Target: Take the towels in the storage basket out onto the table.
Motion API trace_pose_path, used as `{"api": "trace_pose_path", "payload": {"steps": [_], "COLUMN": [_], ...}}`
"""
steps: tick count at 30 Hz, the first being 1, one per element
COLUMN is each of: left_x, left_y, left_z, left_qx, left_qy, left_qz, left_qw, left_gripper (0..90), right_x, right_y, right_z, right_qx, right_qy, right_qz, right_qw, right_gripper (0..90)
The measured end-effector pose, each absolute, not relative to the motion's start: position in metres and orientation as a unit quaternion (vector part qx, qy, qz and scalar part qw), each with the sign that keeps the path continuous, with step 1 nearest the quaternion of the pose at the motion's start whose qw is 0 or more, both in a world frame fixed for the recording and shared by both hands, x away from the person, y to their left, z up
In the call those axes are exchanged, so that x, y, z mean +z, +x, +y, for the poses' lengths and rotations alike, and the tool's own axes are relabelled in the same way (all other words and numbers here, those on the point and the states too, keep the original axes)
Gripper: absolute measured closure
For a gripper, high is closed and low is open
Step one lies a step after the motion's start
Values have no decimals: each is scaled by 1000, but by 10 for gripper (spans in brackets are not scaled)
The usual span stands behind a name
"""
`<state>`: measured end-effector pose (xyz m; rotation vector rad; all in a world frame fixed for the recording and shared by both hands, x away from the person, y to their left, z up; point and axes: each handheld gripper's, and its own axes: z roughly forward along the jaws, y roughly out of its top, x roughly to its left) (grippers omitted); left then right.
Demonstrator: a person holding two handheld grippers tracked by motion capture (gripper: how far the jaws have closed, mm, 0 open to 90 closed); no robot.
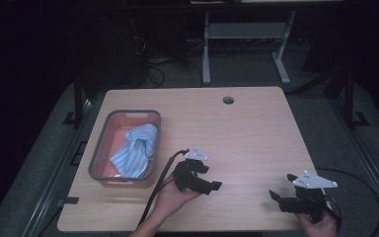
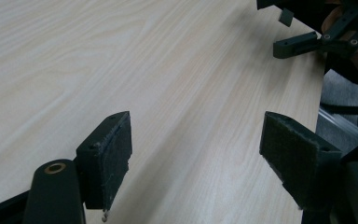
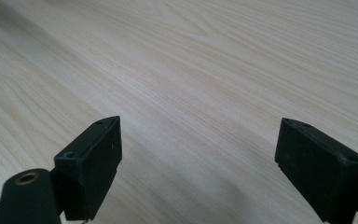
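Note:
A blue striped cloth [image 1: 135, 150] lies bunched inside a grey bin [image 1: 96, 148] with a pink inside, at the table's left. My left gripper [image 1: 210, 177] rests low over the wood just right of the bin, its jaws pointing right. In the left gripper view it [image 2: 196, 149] is open, with bare wood between its pads [image 2: 114, 154]. My right gripper [image 1: 281, 186] is near the front right corner, held in a hand. Its own view shows it [image 3: 198, 154] open over bare wood. The right gripper [image 2: 317, 42] also appears far off in the left gripper view.
The light wooden table [image 1: 246, 133] has a round cable hole [image 1: 228, 100] near its far edge. Black cables [image 1: 158, 185] trail off the front edge from both grippers. A white desk frame [image 1: 246, 34] stands on the dark floor beyond.

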<state>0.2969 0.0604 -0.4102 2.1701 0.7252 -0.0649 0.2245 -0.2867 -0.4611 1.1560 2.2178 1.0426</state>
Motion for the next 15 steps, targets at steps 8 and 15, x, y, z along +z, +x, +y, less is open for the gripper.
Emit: {"api": "trace_pose_path", "payload": {"steps": [8,15], "left_x": [-385,-367], "left_y": [311,320], "left_z": [51,51], "left_qx": [-28,-31], "left_qy": [872,870], "left_qz": [285,291], "left_qw": [396,396], "left_gripper": [236,226], "right_x": [-462,-462], "right_y": [225,225], "right_z": [-286,-288], "right_qx": [376,377], "right_qy": [415,420], "right_qz": [800,797], "right_qw": [215,214], "right_gripper": [143,142]}}
